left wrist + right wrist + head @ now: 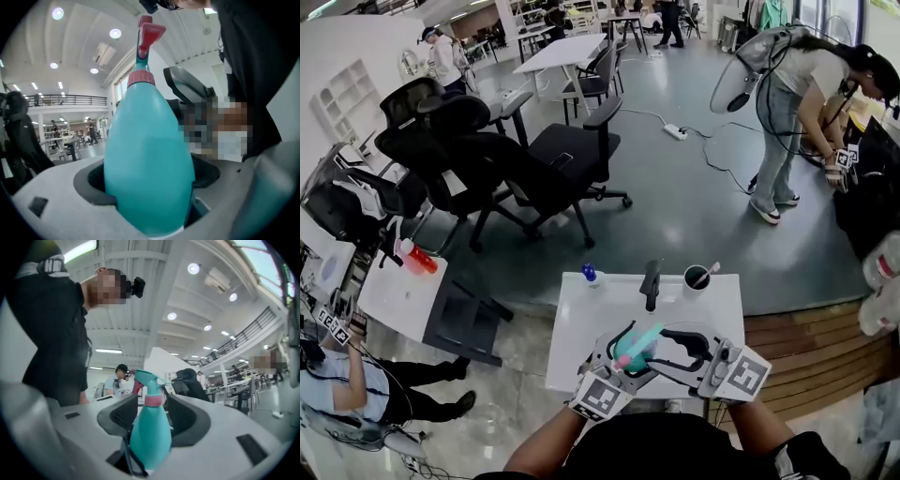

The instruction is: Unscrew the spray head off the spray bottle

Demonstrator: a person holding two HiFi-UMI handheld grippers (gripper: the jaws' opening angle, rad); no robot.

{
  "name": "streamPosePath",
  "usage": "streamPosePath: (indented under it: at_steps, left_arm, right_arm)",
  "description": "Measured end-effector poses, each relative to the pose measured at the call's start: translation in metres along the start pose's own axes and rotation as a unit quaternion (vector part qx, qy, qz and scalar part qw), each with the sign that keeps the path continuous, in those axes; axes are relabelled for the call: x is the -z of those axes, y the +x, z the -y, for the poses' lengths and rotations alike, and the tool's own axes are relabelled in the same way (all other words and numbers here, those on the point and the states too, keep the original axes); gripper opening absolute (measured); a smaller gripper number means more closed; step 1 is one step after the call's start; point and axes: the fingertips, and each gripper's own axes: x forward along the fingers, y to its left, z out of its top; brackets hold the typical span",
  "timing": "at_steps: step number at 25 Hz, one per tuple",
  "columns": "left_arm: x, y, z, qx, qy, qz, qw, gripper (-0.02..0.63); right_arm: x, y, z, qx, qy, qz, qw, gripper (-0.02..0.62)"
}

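Note:
A teal spray bottle (636, 347) with a pink collar (140, 78) and a red trigger (151, 32) is held up over the near edge of a white table (581, 323). My left gripper (150, 176) is shut on its fat body, which fills the space between the dark pads (93, 180). My right gripper (152, 417) has the same bottle (150, 432) standing between its jaws, with the spray head (145, 378) above them. Its pads (187, 420) stand wide and do not press on the bottle. In the head view both grippers meet, left (626, 345) and right (664, 349).
On the table's far edge stand a small blue-capped bottle (590, 274), a black upright object (651, 283) and a black mug (697, 278). Black office chairs (487, 159) are beyond it. A side table with a red bottle (420, 260) is at the left and a wooden step (806, 347) at the right.

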Motion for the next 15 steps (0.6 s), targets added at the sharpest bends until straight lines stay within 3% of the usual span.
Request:
streamPosePath:
  at_steps: [3, 5, 10, 15]
  left_arm:
    - [0.007, -0.003, -0.029, -0.069, -0.035, -0.012, 0.9969, 0.463]
    - [0.016, -0.004, -0.042, -0.102, -0.044, -0.025, 0.9935, 0.463]
    - [0.040, -0.004, -0.054, -0.150, -0.047, -0.066, 0.9853, 0.463]
    - [0.041, 0.002, -0.049, -0.157, -0.032, -0.079, 0.9840, 0.463]
  right_arm:
    - [0.004, -0.009, 0.019, 0.077, 0.027, 0.032, 0.996, 0.194]
    - [0.007, -0.012, 0.026, 0.102, 0.022, 0.038, 0.994, 0.165]
    - [0.011, -0.003, 0.030, 0.108, 0.016, 0.009, 0.994, 0.144]
    - [0.018, 0.009, 0.030, 0.108, 0.013, -0.019, 0.994, 0.147]
